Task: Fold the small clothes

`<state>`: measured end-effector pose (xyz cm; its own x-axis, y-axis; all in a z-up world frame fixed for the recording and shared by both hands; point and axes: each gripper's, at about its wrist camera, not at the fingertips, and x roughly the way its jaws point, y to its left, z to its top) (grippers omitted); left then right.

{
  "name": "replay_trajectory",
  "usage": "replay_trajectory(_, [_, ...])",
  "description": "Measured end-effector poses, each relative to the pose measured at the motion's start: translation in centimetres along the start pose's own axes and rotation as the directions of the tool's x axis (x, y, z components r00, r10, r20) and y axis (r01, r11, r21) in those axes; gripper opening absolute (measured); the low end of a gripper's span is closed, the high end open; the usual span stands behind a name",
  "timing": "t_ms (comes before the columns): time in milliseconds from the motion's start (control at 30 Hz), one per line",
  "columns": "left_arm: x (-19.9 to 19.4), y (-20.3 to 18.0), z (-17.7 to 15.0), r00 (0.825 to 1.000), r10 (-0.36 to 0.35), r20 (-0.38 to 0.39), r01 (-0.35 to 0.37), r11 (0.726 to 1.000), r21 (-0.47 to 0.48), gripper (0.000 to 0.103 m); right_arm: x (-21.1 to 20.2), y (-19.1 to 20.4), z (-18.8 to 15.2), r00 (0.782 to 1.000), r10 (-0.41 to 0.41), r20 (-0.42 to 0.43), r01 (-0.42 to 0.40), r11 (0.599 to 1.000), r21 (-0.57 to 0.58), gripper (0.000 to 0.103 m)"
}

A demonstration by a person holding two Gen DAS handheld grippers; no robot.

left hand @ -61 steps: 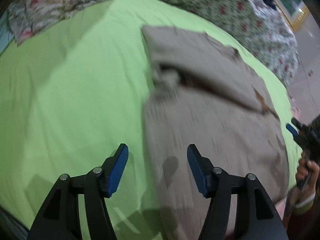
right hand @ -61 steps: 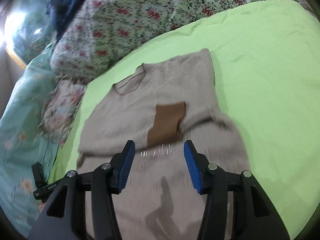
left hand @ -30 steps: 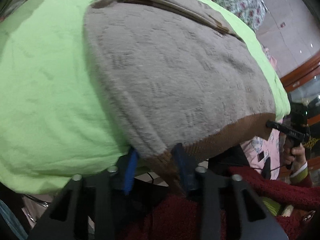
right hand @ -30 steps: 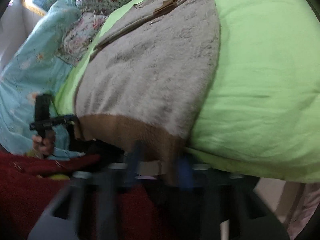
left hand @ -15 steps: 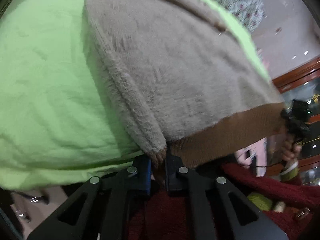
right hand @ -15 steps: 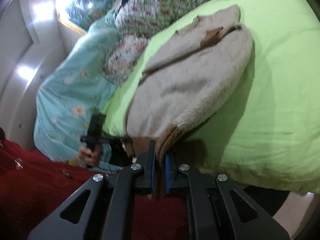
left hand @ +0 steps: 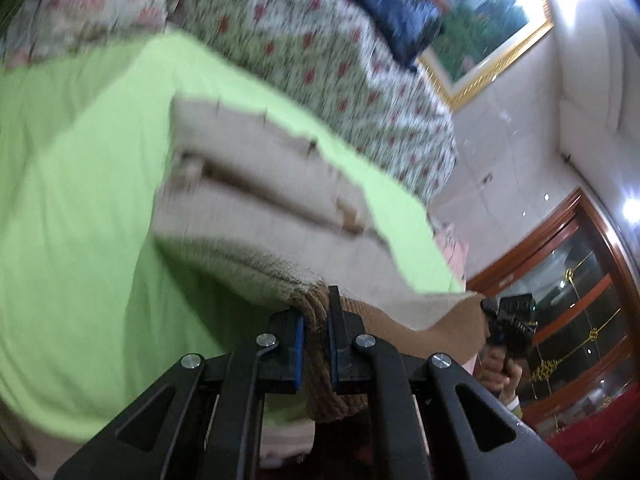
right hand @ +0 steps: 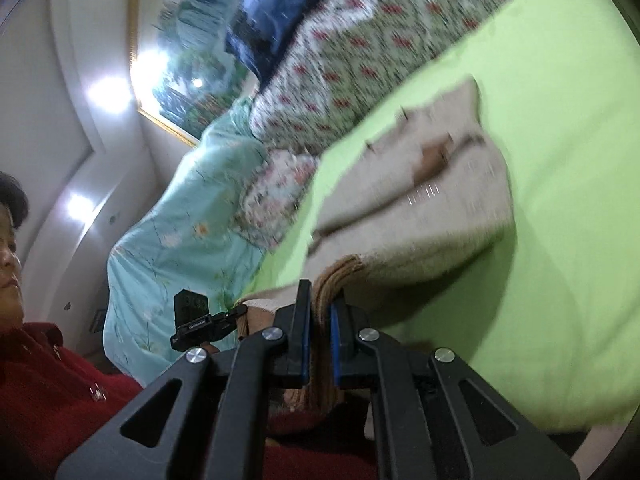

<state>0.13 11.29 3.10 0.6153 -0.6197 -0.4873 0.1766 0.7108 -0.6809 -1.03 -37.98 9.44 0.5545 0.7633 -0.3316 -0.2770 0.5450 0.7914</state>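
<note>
A beige knit sweater [left hand: 256, 200] with a brown ribbed hem lies on the green bed sheet [left hand: 72, 208], its sleeves folded in across the body. My left gripper [left hand: 316, 320] is shut on the brown hem at its left corner. My right gripper [right hand: 320, 312] is shut on the brown hem at the right corner. The sweater [right hand: 420, 216] hem is lifted off the bed, stretched between both grippers. The right gripper also shows in the left wrist view [left hand: 508, 320], and the left gripper in the right wrist view [right hand: 200, 320].
A floral quilt [left hand: 320, 48] and a dark blue cloth [left hand: 384, 4] are piled at the head of the bed. A light blue blanket [right hand: 180, 232] lies at the bed's left. The person in a red top [right hand: 40, 380] stands at the bed's near edge.
Both grippers came down to the hem, closed on its corners, and have lifted it up off the bed edge. The views have tilted upward toward the room.
</note>
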Motion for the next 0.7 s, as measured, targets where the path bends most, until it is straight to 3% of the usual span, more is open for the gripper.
replay_trajectory(133, [0.5,-1.8,5.3,0.996,-0.021,0.087,0.016,0.998,0.062,0.007,1.3,0.8,4.9,0.995,0.028,0.094,-0.025,0.999,-0.036,0.009])
replay_trajectory(267, [3.2,-1.7,10.8,0.99,0.021,0.143,-0.033,0.996,0.082,0.007,4.4,0.3,10.0,0.99,-0.015,0.143,0.025,0.997,-0.073,0.009])
replay_trajectory(467, [9.8,1.8,16.1,0.99,0.097,0.098,-0.099,0.995,0.021,0.007,10.2,-4.4,15.2,0.985,-0.114,0.133,0.114,0.993,0.014,0.009])
replay_trajectory(700, [16.0,7.7,18.9,0.989,0.146,0.026,-0.143,0.986,-0.083,0.008,16.5,-11.1,18.3,0.971,-0.234,0.053,0.229,0.969,0.099,0.009])
